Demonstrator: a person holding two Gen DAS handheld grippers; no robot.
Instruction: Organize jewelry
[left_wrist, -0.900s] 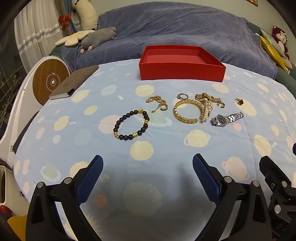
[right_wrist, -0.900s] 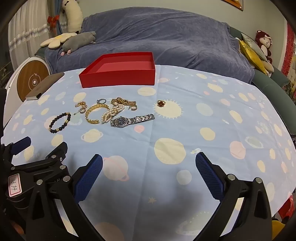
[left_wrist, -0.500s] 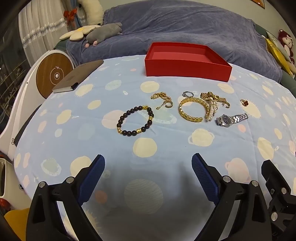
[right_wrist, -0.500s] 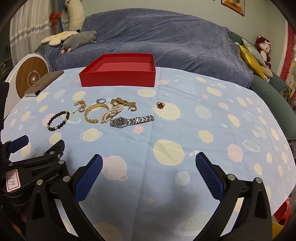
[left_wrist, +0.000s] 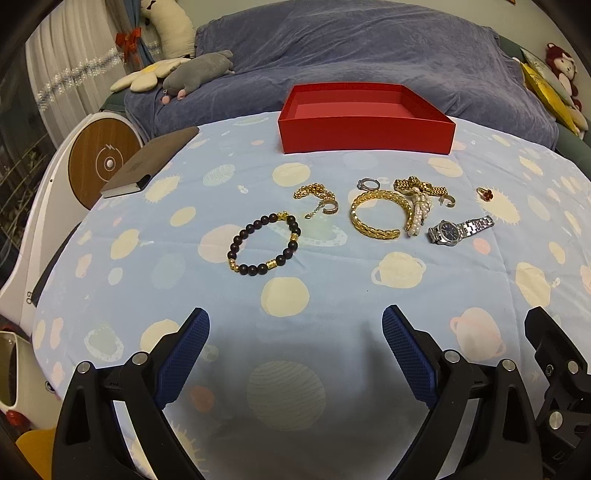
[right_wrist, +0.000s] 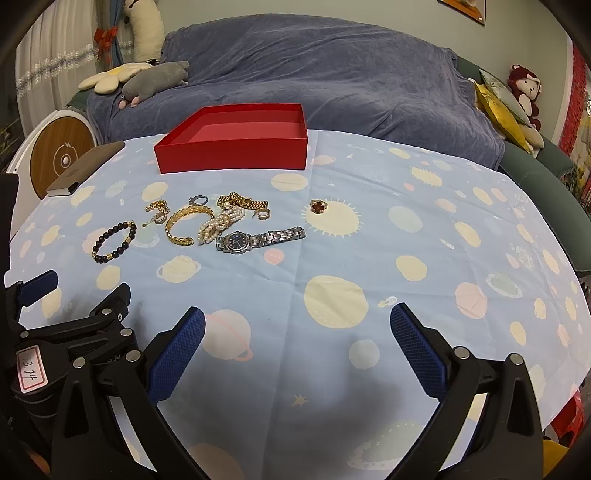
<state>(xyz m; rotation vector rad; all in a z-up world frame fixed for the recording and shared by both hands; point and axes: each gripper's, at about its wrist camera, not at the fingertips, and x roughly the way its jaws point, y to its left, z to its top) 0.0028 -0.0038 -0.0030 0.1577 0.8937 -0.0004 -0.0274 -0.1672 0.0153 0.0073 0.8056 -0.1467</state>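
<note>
With both grippers spread wide and empty, your left gripper (left_wrist: 295, 350) sits nearest the beaded bracelet (left_wrist: 264, 243), straight ahead on the desk (left_wrist: 110, 258). Your right gripper (right_wrist: 297, 343) faces the steel watch (right_wrist: 258, 239), strap running left-right. The red box (left_wrist: 365, 127) lies beyond, empty.

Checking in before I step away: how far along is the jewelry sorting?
Nothing is done: the red box is empty. Nothing is in hand: both hand-held grippers, left and right, are open. Everything is left, from the beaded bracelet to the watch.
</note>
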